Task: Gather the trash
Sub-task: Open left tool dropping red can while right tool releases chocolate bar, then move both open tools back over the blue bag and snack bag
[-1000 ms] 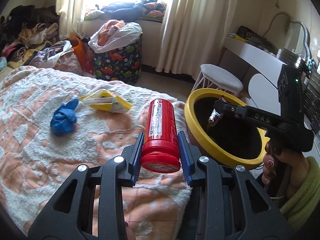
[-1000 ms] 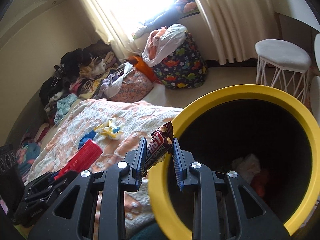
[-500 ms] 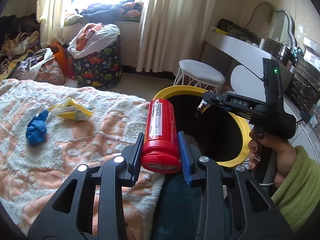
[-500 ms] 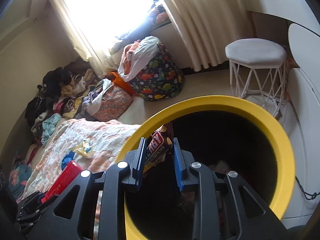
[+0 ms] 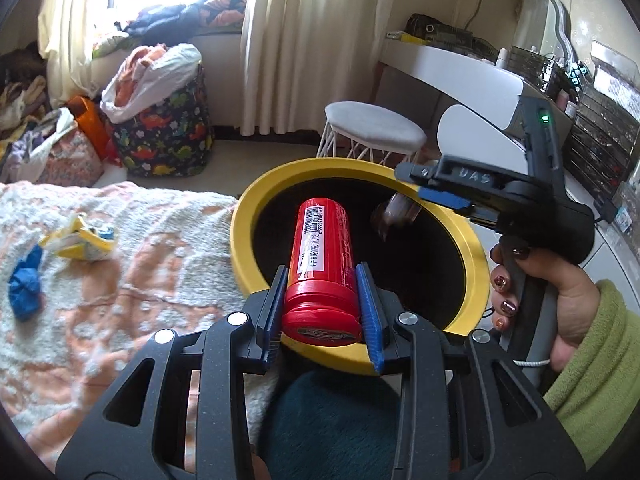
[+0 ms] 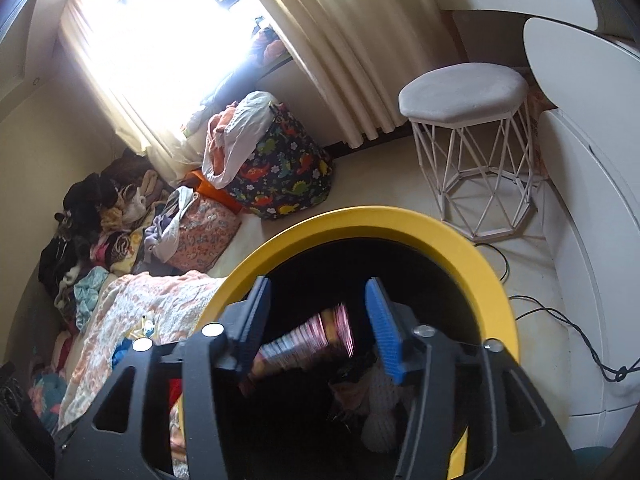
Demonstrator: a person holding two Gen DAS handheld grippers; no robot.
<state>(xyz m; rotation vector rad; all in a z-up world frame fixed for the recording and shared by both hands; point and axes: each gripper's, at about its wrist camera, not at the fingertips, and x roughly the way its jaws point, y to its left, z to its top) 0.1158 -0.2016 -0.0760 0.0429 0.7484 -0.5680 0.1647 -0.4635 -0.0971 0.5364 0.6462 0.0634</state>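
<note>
Wrapper (image 6: 308, 340) blurred, apparently loose between just-opened right gripper (image 6: 318, 320) jaws.

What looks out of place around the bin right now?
Only the snack wrapper: it is blurred, loose in mid-air over the yellow bin, between the right gripper jaws that have just been opening. The left gripper grips the red can squarely.

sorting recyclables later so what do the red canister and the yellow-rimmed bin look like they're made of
Red canister: probably plastic, with a glossy moulded cap and a printed wrap label bearing a barcode; a card tube beneath cannot be ruled out. Yellow-rimmed bin: looks like matt plastic, with a smooth, even, seamless rim and a dark inside.
</note>
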